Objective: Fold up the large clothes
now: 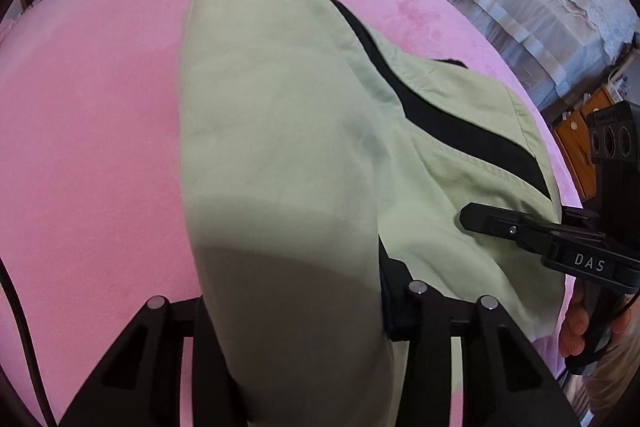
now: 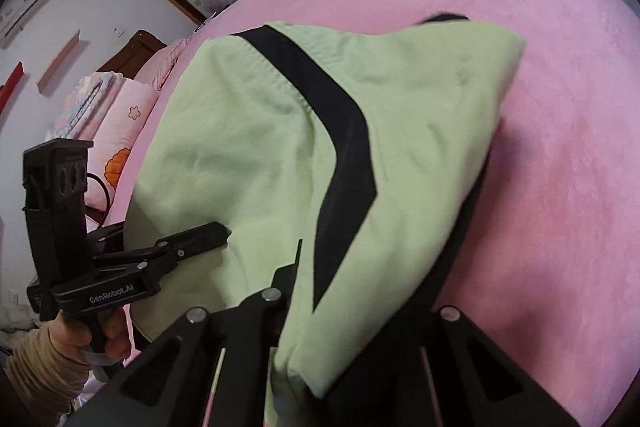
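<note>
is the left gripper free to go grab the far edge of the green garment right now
Probably not: the left gripper is already shut on the green garment, and the right gripper grips it too.

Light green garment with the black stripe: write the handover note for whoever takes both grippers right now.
Left gripper: jaws closed on one near part of the light green garment.
Right gripper: jaws closed on the neighbouring near part of the same garment.
Location: the garment is raised at the near end between both grippers; the rest drapes onto the pink bed cover. Its black stripe faces up.
Done: both grips taken, near end lifted.
Left: carry the held end over the far part, lay it flat, release, then finish the remaining folds.
</note>
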The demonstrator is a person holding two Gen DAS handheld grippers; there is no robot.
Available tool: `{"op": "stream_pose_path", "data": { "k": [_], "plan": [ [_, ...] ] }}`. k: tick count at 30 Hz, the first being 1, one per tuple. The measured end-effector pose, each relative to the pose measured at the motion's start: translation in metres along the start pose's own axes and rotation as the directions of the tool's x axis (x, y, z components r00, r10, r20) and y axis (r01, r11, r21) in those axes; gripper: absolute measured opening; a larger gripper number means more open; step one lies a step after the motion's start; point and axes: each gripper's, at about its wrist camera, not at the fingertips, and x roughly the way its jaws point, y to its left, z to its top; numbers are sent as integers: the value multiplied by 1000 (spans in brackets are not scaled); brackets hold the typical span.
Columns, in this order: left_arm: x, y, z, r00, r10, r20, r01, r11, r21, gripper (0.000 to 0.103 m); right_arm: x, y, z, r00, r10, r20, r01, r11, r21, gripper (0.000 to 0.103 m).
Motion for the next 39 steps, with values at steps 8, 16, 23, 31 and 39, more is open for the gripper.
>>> {"op": "stream_pose_path", "data": {
  "k": [8,16,23,31,39],
  "plan": [
    [-76,49,-19,999,-19,-30,19,1000,-5,39,-15,76,-20,999,34,-8,-35,998,-46,10],
    [-179,168,14,995,84,61,-84,996,8,40,17,205,38,989,144,31,-136,973,-188,10],
    [-202,306,85,983,149,104,-148,989,-16,41,103,288,124,969,230,86,-204,949,-239,10],
    [-115,454,122,988,131,77,-120,983,-143,50,240,315,186,977,194,87,-176,967,-183,10],
    [-28,495,91,971,219,98,-192,954,-231,103,313,263,156,996,81,33,-77,992,-98,20]
  ]
}}
